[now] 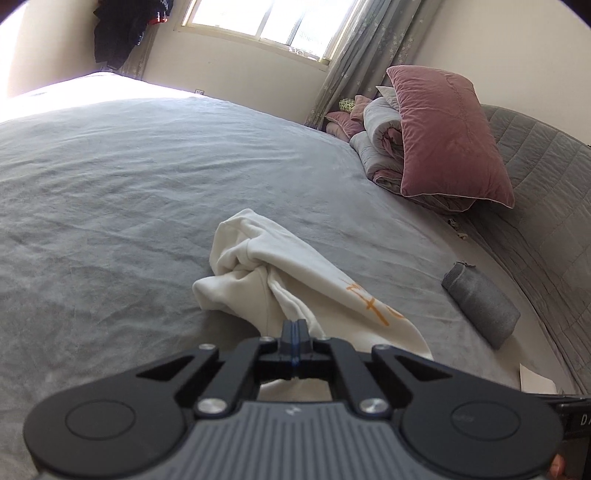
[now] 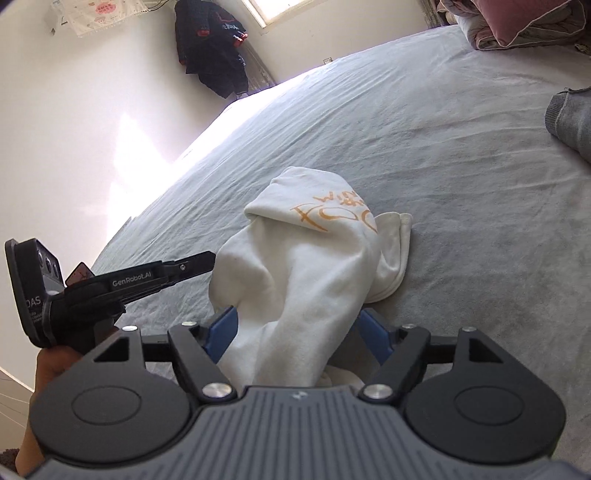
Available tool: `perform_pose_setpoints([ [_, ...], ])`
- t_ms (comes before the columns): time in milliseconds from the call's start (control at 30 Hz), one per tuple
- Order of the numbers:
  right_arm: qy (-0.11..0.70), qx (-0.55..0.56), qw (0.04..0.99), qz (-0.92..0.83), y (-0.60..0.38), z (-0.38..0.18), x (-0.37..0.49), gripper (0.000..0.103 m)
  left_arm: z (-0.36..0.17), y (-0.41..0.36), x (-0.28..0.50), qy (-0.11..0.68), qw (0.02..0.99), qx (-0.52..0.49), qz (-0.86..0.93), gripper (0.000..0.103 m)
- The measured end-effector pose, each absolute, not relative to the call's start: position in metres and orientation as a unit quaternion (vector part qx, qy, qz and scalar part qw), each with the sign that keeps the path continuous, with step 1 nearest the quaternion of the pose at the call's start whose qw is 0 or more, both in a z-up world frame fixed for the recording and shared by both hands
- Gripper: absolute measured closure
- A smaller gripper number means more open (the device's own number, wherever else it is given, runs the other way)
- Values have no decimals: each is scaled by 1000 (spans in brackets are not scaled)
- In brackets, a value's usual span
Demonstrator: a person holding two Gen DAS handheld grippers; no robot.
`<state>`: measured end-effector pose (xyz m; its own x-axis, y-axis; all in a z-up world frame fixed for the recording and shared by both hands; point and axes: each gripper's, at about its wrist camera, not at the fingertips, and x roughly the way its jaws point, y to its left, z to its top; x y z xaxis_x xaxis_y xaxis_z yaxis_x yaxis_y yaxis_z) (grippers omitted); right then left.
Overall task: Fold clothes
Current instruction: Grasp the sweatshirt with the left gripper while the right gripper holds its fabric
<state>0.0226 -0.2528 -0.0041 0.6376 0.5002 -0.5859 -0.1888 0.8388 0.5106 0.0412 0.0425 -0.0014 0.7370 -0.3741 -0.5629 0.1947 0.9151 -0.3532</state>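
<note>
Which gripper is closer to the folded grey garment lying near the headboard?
Probably right, though it's close. The left gripper is shut on the white sweatshirt; the grey garment lies off to its right, beyond the right gripper.

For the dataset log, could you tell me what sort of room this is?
Most likely a bedroom: a wide bed under a grey sheet, a pink pillow on rolled bedding, and a curtained window.
</note>
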Motion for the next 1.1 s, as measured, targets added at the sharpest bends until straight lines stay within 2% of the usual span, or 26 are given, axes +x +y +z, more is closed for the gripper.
perform_pose_setpoints([
  [400, 400, 229, 880, 113, -256, -32, 57, 25, -16, 73, 24, 365, 911, -110, -154, 101],
  [433, 402, 233, 878, 113, -255, -34, 59, 25, -17, 75, 25, 369, 910, -113, -152, 96],
  [500, 406, 241, 874, 116, -252, -38, 62, 25, -18, 80, 27, 375, 907, -120, -150, 75],
  [533, 409, 244, 871, 121, -249, -39, 64, 25, -18, 82, 27, 376, 906, -123, -149, 58],
  [600, 417, 252, 862, 137, -244, -43, 67, 34, -19, 85, 29, 379, 905, -128, -146, 56],
  [667, 430, 266, 847, 164, -238, -47, 70, 69, -19, 87, 30, 381, 904, -133, -143, 54],
  [767, 444, 273, 831, 194, -230, -49, 69, 82, -18, 89, 33, 382, 903, -139, -138, 53],
  [867, 451, 279, 817, 228, -224, -46, 65, 86, -19, 88, 36, 385, 902, -143, -133, 52],
  [1100, 471, 262, 780, 319, -192, -42, 53, 87, -19, 90, 46, 382, 901, -166, -118, 52],
])
